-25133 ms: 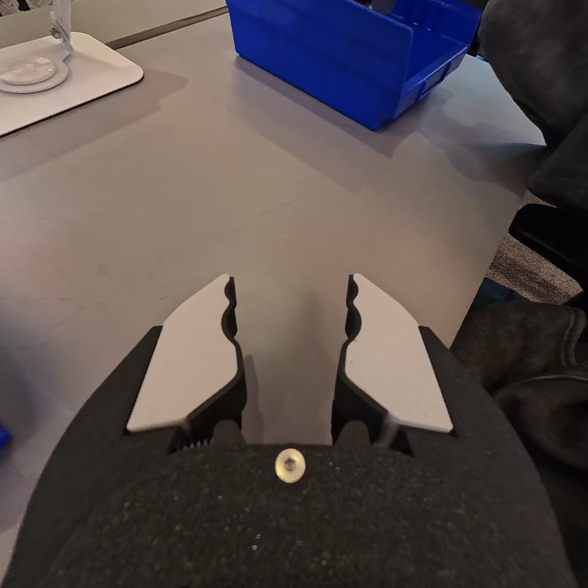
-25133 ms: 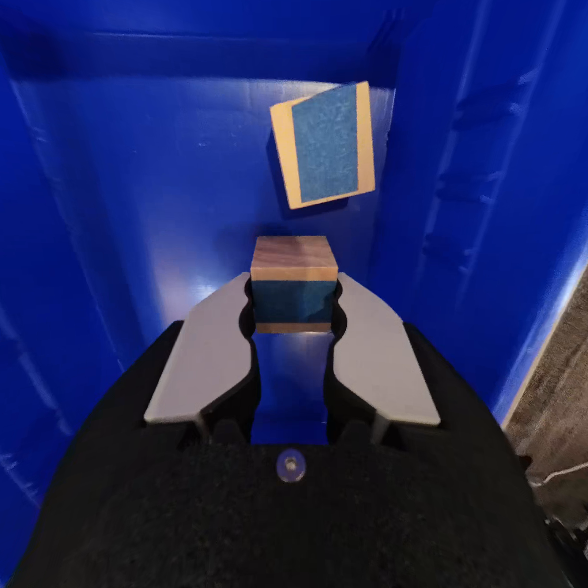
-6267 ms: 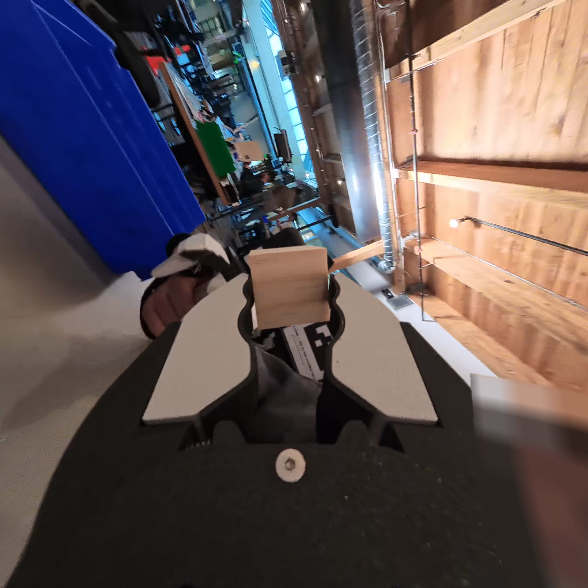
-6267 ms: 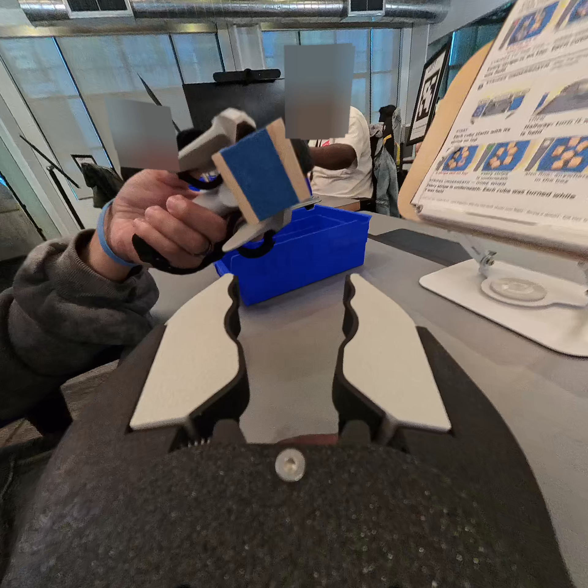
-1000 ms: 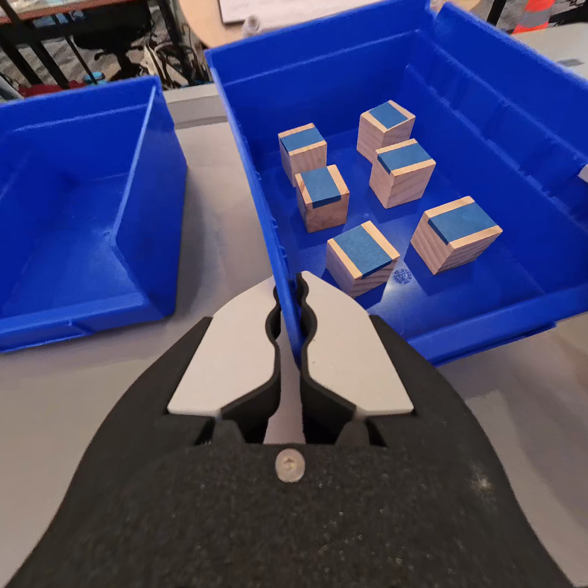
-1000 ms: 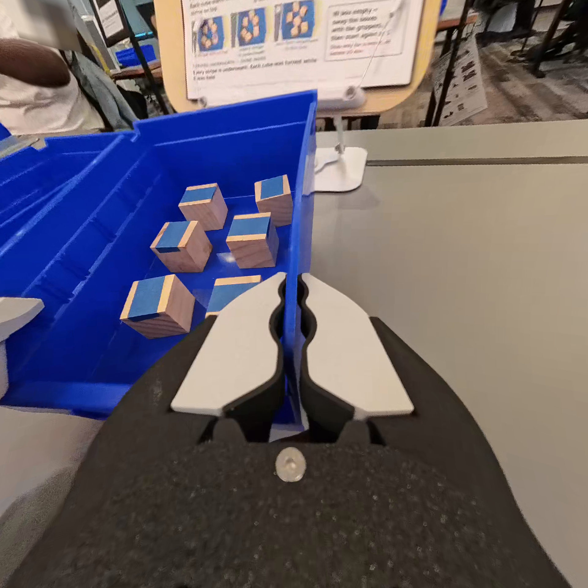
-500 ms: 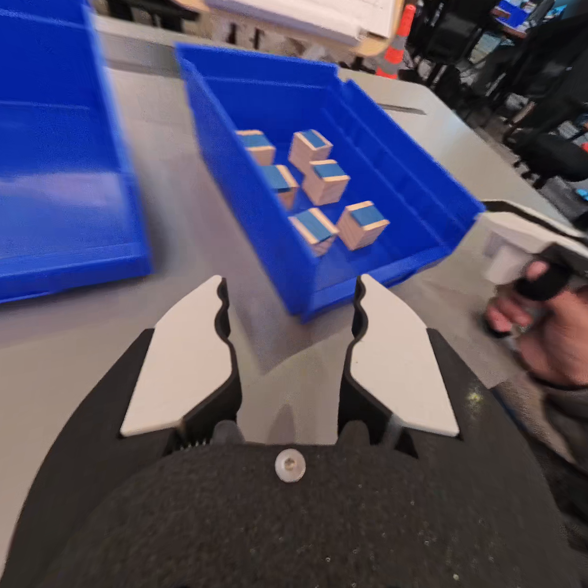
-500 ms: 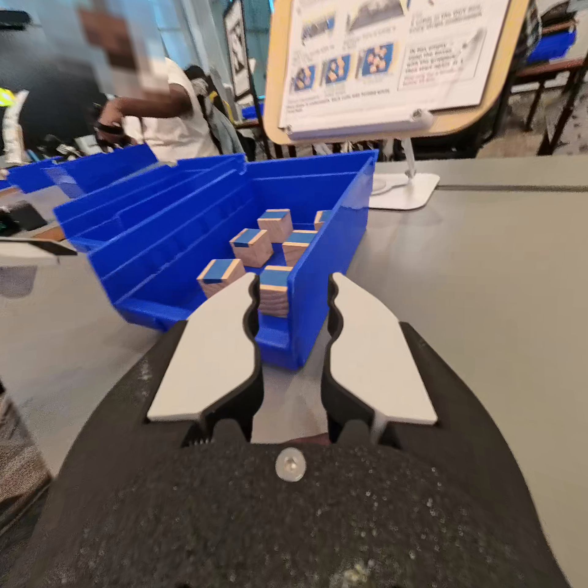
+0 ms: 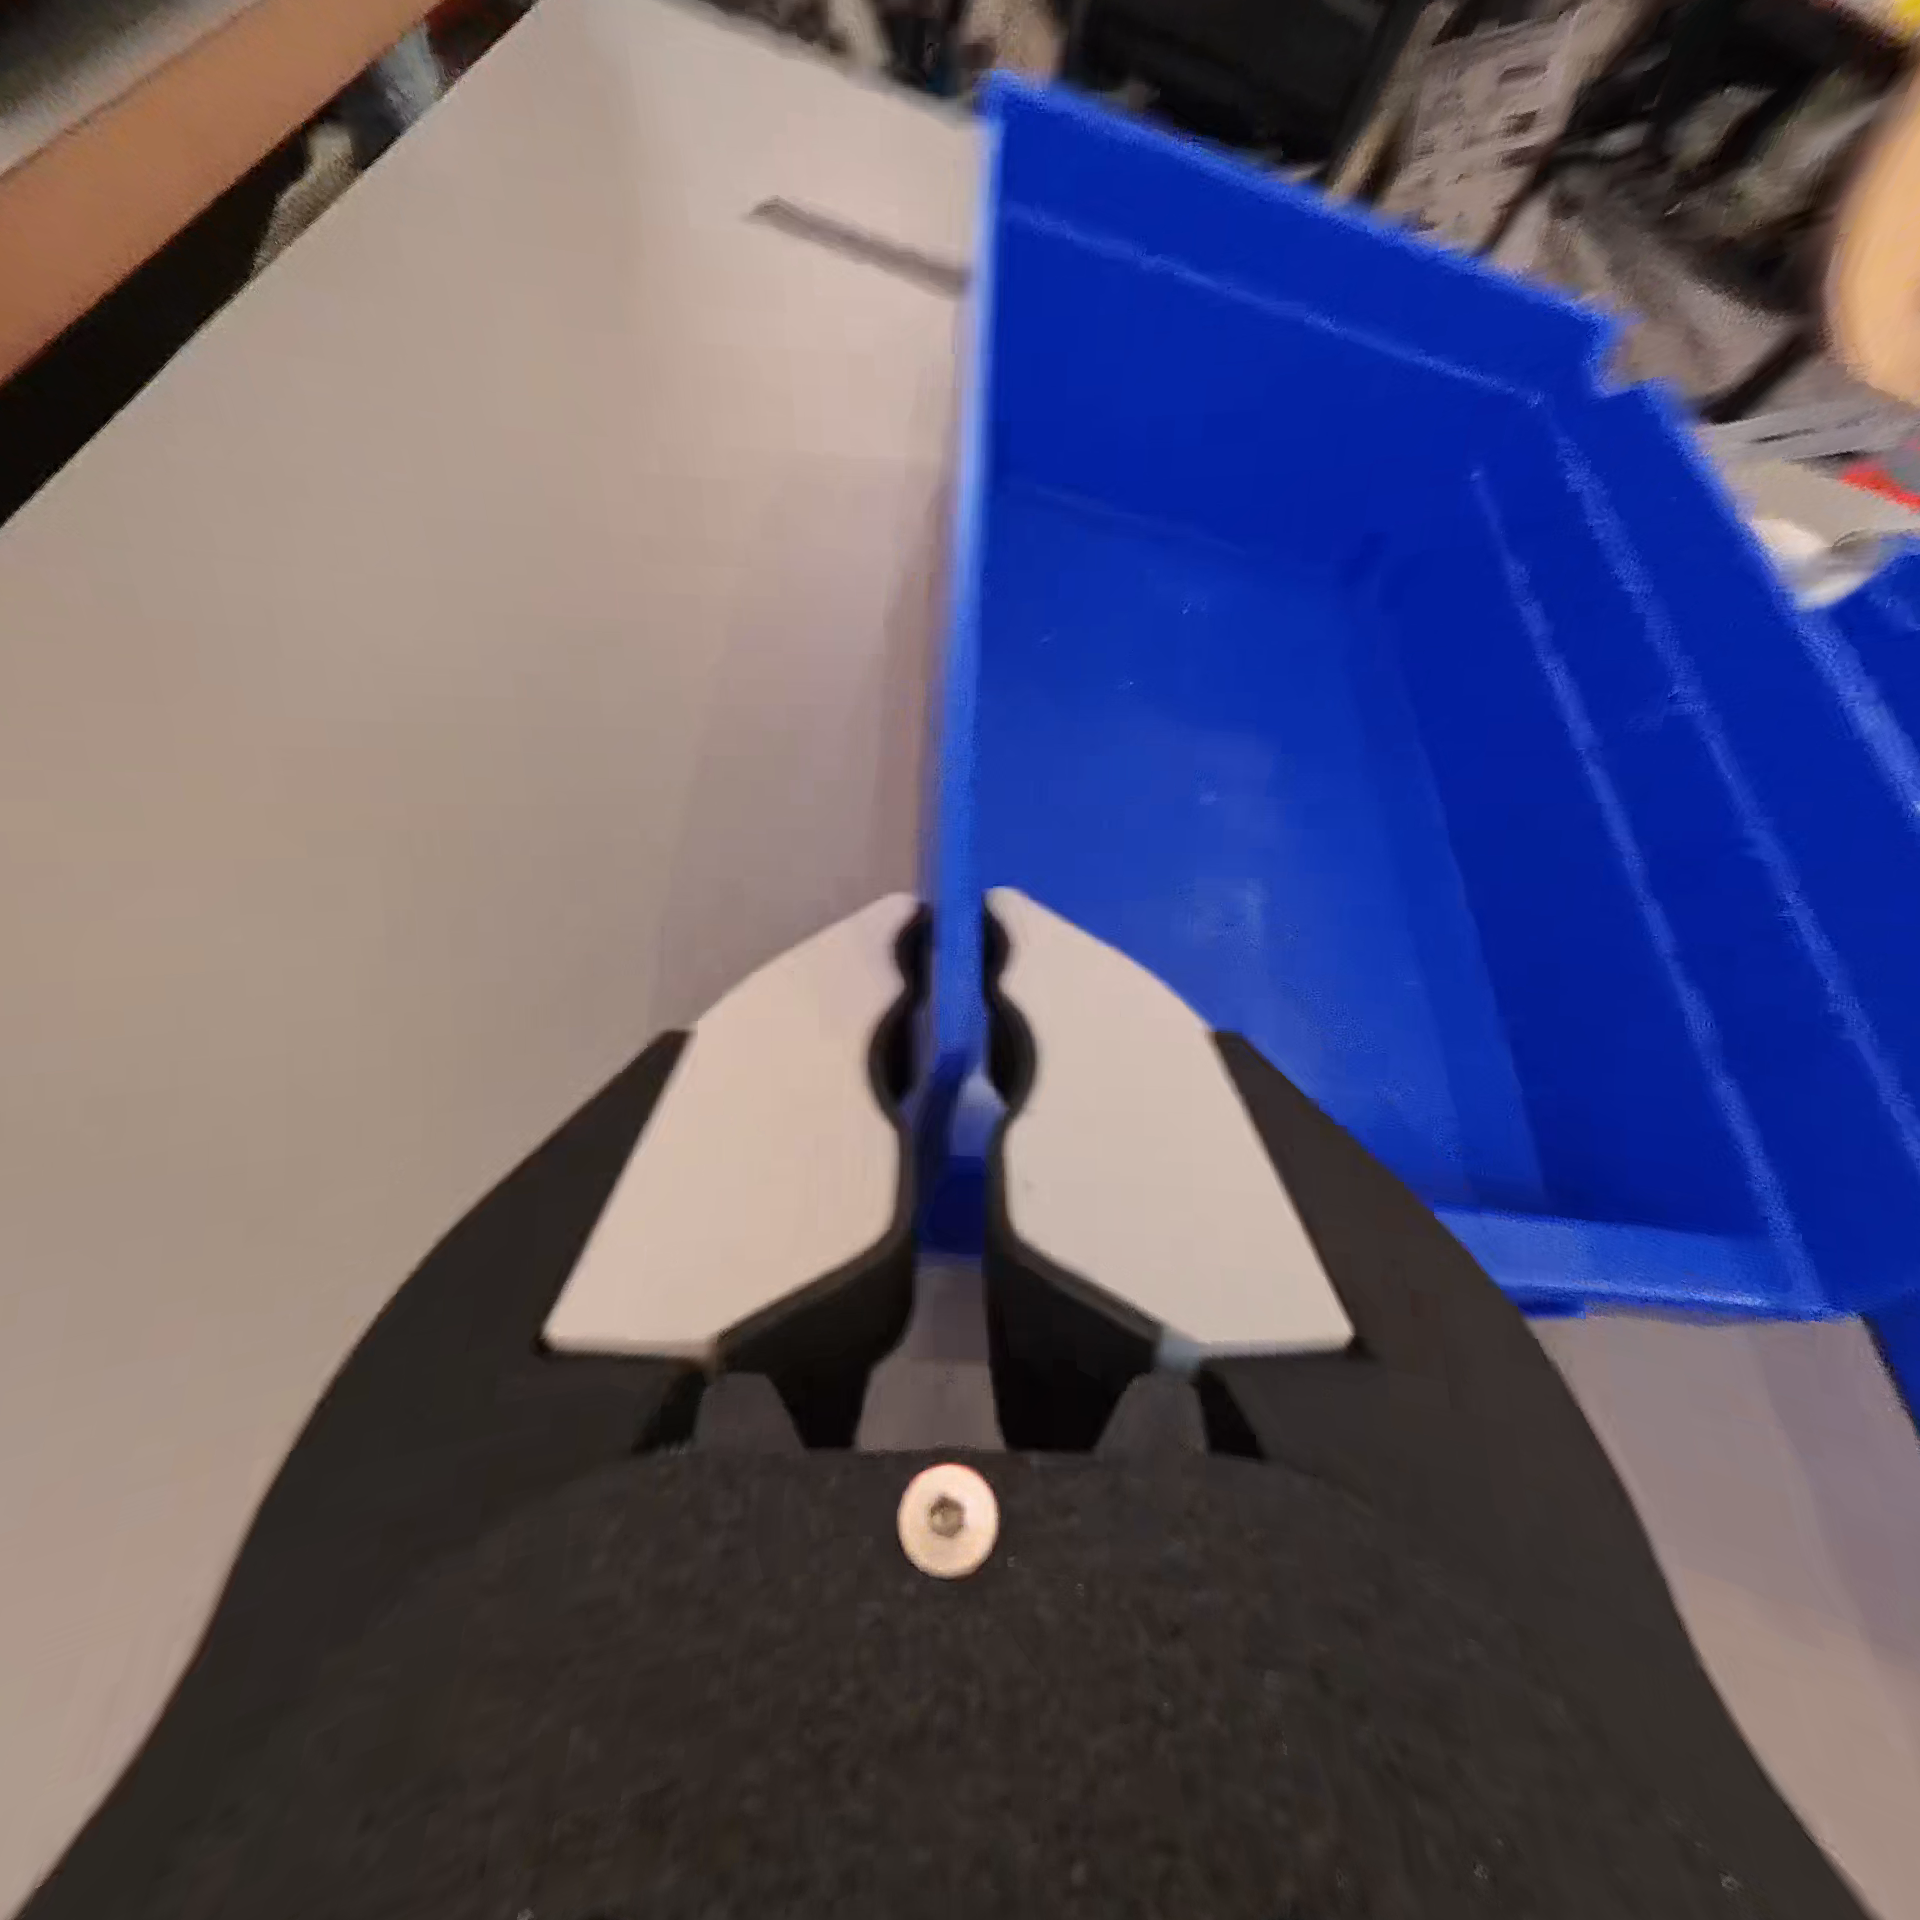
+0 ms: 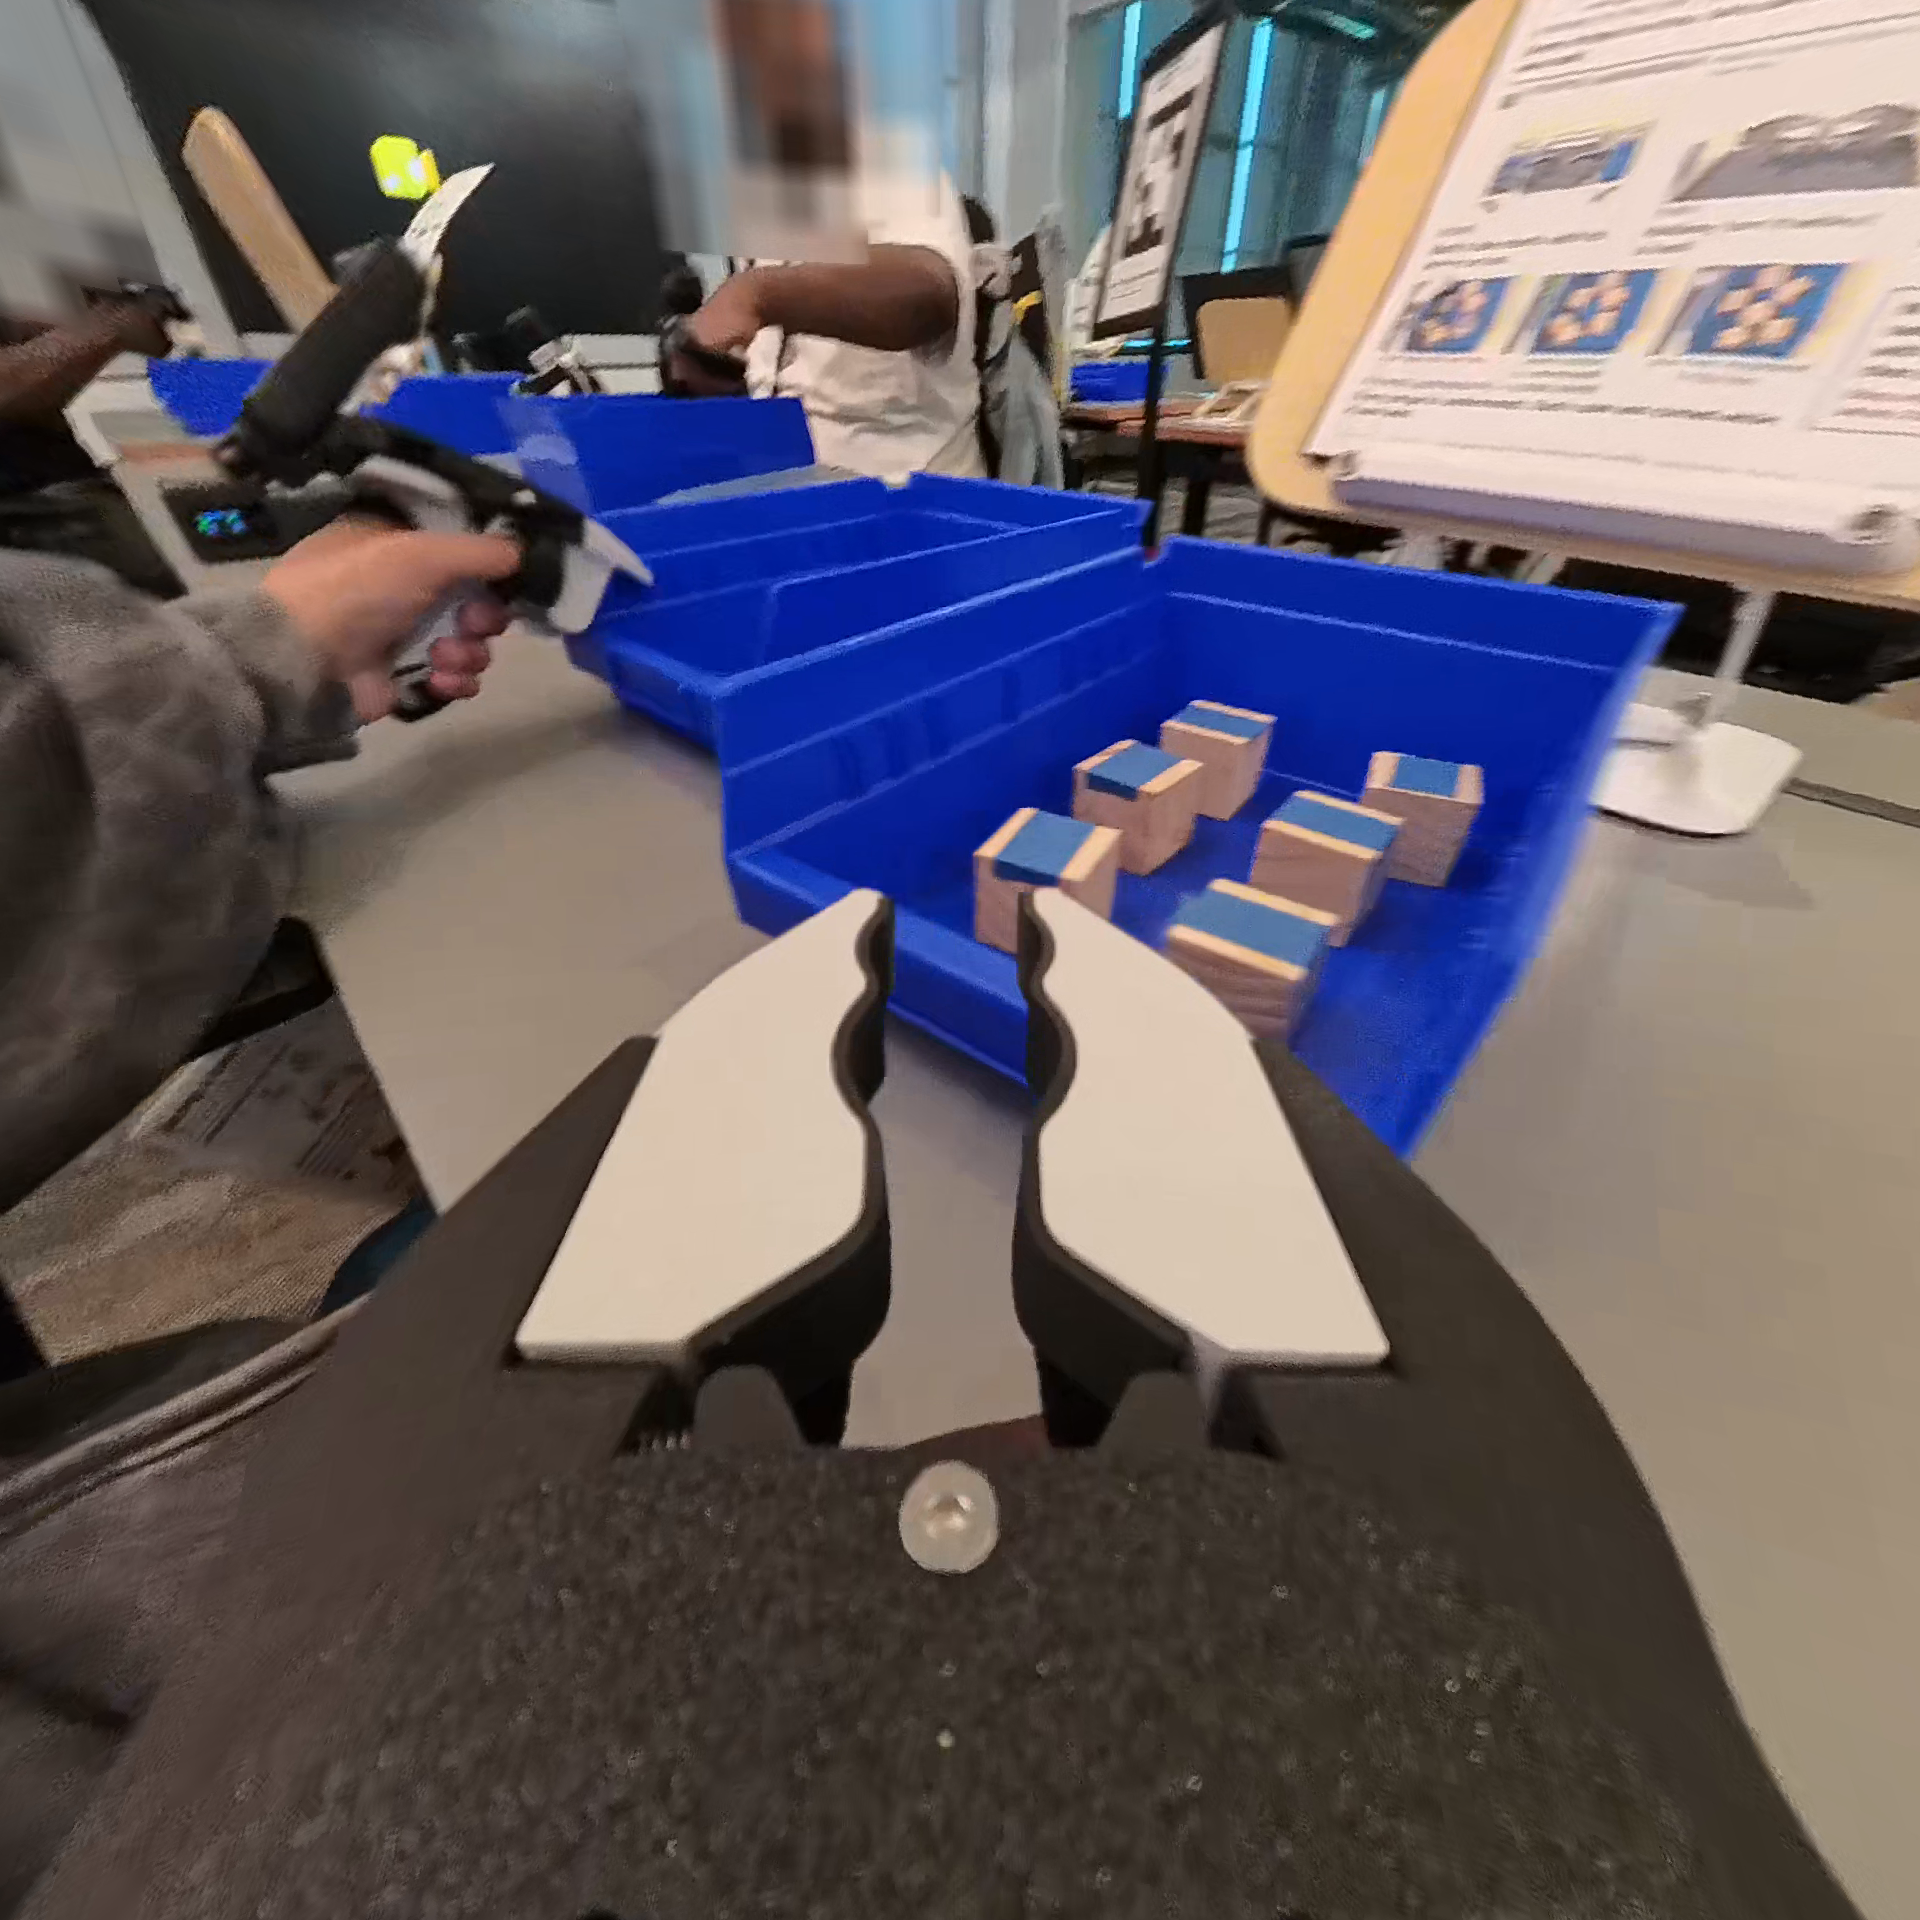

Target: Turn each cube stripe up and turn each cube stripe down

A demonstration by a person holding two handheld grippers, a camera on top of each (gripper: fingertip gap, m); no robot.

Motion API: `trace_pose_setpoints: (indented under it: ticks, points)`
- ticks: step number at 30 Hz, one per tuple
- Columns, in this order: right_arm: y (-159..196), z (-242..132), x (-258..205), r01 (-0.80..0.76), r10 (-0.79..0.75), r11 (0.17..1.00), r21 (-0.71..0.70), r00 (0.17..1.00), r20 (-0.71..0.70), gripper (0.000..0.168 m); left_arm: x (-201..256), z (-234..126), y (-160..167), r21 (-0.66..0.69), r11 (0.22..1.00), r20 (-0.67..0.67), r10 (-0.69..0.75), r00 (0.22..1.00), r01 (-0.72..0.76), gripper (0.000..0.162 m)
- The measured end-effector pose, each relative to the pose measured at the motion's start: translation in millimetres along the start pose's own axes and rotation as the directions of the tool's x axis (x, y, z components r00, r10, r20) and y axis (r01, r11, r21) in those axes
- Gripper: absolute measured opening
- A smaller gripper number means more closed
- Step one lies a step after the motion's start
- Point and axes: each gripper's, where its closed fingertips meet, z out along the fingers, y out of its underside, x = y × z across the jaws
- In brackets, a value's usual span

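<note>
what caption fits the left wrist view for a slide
Left hand-held gripper closed on the side wall of an empty blue bin.

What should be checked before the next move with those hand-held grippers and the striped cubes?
1. Stripes: all six cubes show their blue stripe on top. Ok for stripe up; stripe down is not yet done.
2. Cubes contained: all sit inside the blue bin, none outside it. Ok.
3. Right hand-held gripper: empty, jaws a little apart, in front of that bin. Ok.
4. Left hand-held gripper: clamped on the wall of the second bin, so not free for cubes. Not ok.
5. Finger room: the two nearest cubes on the right sit close together. Cannot tell.
</note>
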Motion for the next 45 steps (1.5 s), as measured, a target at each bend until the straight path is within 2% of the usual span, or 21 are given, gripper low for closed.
trace_pose_setpoints:
  ticks: [2,4,10,12,15,17,19,21,22,23,25,27,30,36,38,41,45]
  points:
    - [4.5,7.0,-22.7,0.020,-0.019,1.000,-0.024,0.998,0.062,0.025,-0.2,-1.2,2.6,-0.002,1.000,0.003,-0.030,1.000,0.030,0.006]
    - [5.6,13.1,-45.4,0.038,-0.034,0.999,-0.031,0.993,0.114,0.029,-0.2,-11.7,9.2,-0.012,1.000,0.023,0.000,1.000,0.000,0.005]
    - [20.1,48.8,-118.3,0.108,-0.087,0.990,-0.095,0.976,0.199,0.046,2.0,-77.3,49.4,-0.007,0.997,0.123,0.078,0.989,-0.078,0.005]
    - [22.8,70.7,-133.7,0.122,-0.099,0.985,-0.125,0.980,0.171,0.058,7.6,-103.1,66.0,0.020,0.997,0.112,0.073,0.991,-0.075,0.008]
    - [18.2,104.1,-155.7,0.048,-0.024,0.988,-0.149,0.987,0.157,0.070,13.6,-140.0,89.4,0.037,0.997,0.098,0.062,0.993,-0.066,0.009]
    - [20.2,123.0,-152.5,-0.004,0.015,0.986,-0.169,0.998,0.064,0.074,18.3,-157.8,101.3,0.035,0.997,0.073,0.066,0.995,-0.069,0.008]
    - [23.3,133.8,-147.0,-0.058,0.056,0.980,-0.190,0.998,-0.017,0.074,23.0,-171.9,111.2,0.025,0.996,0.045,0.080,0.996,-0.081,0.008]
    - [21.5,137.3,-158.1,-0.063,0.073,0.980,-0.190,0.996,0.045,0.060,29.0,-183.3,119.9,0.027,0.996,0.016,0.085,0.996,-0.086,0.008]
    - [20.8,136.7,-162.7,-0.077,0.092,0.977,-0.200,0.994,0.064,0.059,31.8,-188.1,123.2,0.038,0.995,0.016,0.095,0.995,-0.095,0.008]
    - [18.9,134.8,-162.6,-0.076,0.088,0.975,-0.208,0.995,0.050,0.051,33.0,-193.0,126.0,0.047,0.993,0.034,0.106,0.994,-0.108,0.009]
    - [12.6,130.9,-156.9,-0.046,0.047,0.975,-0.218,0.999,-0.001,0.025,31.2,-201.7,129.3,0.073,0.987,0.094,0.133,0.987,-0.140,0.007]
    - [-3.0,128.0,-153.2,-0.003,-0.001,0.987,-0.160,1.000,-0.024,0.020,38.5,-210.2,126.0,0.141,0.972,0.116,0.173,0.978,-0.189,0.008]
    - [-40.6,116.3,-137.3,0.070,-0.076,0.996,-0.061,0.992,-0.101,0.013,63.8,-223.3,105.9,0.243,0.929,0.149,0.249,0.957,-0.280,0.009]
    - [-136.5,62.1,-64.0,0.162,-0.132,0.982,0.092,0.954,-0.271,0.010,164.6,-225.7,24.2,0.423,0.836,0.074,0.352,0.933,-0.349,0.010]
    - [-160.6,32.7,-27.0,0.170,-0.130,0.981,0.091,0.933,-0.336,0.010,214.7,-218.7,0.9,0.449,0.829,-0.011,0.378,0.926,-0.333,0.010]
    - [-183.1,-24.6,39.7,0.155,-0.108,0.986,0.065,0.881,-0.461,0.010,304.6,-200.2,-20.1,0.445,0.815,-0.131,0.470,0.873,-0.372,0.011]
    - [-184.4,-108.4,139.8,0.119,-0.143,0.990,-0.081,0.736,-0.662,0.007,430.8,-158.6,-14.6,0.419,0.797,-0.251,0.562,0.788,-0.435,0.011]
